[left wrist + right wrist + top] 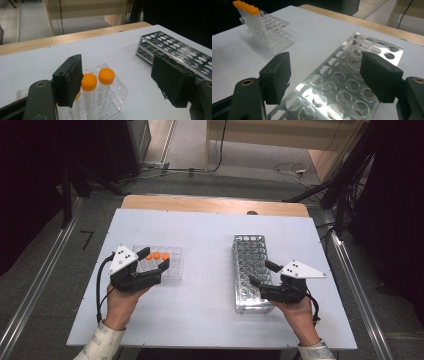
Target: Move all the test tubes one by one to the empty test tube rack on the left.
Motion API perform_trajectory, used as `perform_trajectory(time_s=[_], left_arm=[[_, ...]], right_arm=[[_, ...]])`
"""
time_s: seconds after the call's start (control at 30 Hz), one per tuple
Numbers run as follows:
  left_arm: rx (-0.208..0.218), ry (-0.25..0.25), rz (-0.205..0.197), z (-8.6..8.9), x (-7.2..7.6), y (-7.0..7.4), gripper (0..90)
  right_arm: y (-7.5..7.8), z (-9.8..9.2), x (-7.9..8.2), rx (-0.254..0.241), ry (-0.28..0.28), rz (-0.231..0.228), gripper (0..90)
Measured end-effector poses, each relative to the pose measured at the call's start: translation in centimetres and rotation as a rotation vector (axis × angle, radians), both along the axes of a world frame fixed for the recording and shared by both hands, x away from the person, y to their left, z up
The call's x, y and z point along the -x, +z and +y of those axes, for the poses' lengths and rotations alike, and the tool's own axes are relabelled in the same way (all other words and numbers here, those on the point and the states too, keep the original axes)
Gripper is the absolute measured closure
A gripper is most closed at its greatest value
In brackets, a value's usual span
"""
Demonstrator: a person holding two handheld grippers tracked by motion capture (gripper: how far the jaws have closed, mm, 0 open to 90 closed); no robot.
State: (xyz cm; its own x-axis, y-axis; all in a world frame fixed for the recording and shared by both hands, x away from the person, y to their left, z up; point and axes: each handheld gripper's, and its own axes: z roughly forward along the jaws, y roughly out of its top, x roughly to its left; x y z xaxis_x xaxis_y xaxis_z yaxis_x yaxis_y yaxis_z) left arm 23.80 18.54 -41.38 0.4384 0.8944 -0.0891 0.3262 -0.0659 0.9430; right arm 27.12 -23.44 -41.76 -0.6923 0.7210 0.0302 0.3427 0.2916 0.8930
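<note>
**Both grippers spread over their racks**

Nearest the person, the left gripper point(151, 261) hangs over the near end of the clear plastic rack point(172, 265), jaws spread, nothing pinched; one pad sits just beside an orange-capped tube point(89, 82). The tubes stand upright in that rack, on the left half of the white bench point(200, 240). The right gripper point(260, 274), jaws also spread and empty, hovers over the near end of the metal rack point(248, 255), which lies well apart on the right half.
</note>
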Motion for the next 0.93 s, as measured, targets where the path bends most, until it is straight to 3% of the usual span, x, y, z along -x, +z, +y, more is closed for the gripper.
perform_trajectory(time_s=[0.17,0.3,0.43,0.5,0.6,0.73,0.87,0.93], left_arm=[[-0.021,0.073,-0.016,1.8,2.6,-1.4,23.6],[-0.042,0.137,-0.001,4.0,5.0,-3.1,22.3],[-0.072,0.216,0.014,6.5,7.3,-4.8,22.0],[-0.080,0.251,0.022,7.4,7.8,-5.5,22.0],[-0.098,0.306,0.055,8.7,8.0,-6.6,20.9],[-0.093,0.341,0.140,9.9,7.5,-8.2,20.7],[-0.085,0.367,0.206,10.6,6.4,-9.3,19.4],[-0.075,0.387,0.223,11.0,6.1,-9.7,19.1]], right_arm=[[-0.7,-2.5,0.5,0.008,-0.070,-0.006,23.4],[-1.4,-5.2,1.4,0.023,-0.147,-0.018,23.4],[-2.5,-8.4,2.6,0.057,-0.261,-0.017,23.4],[-3.2,-10.1,3.2,0.051,-0.314,0.002,23.4],[-4.3,-12.3,3.8,0.050,-0.402,0.035,23.4],[-6.1,-14.9,4.0,0.052,-0.510,0.093,23.4],[-7.3,-16.0,4.1,0.049,-0.553,0.137,21.4],[-7.4,-16.1,4.2,0.054,-0.557,0.133,21.0]])
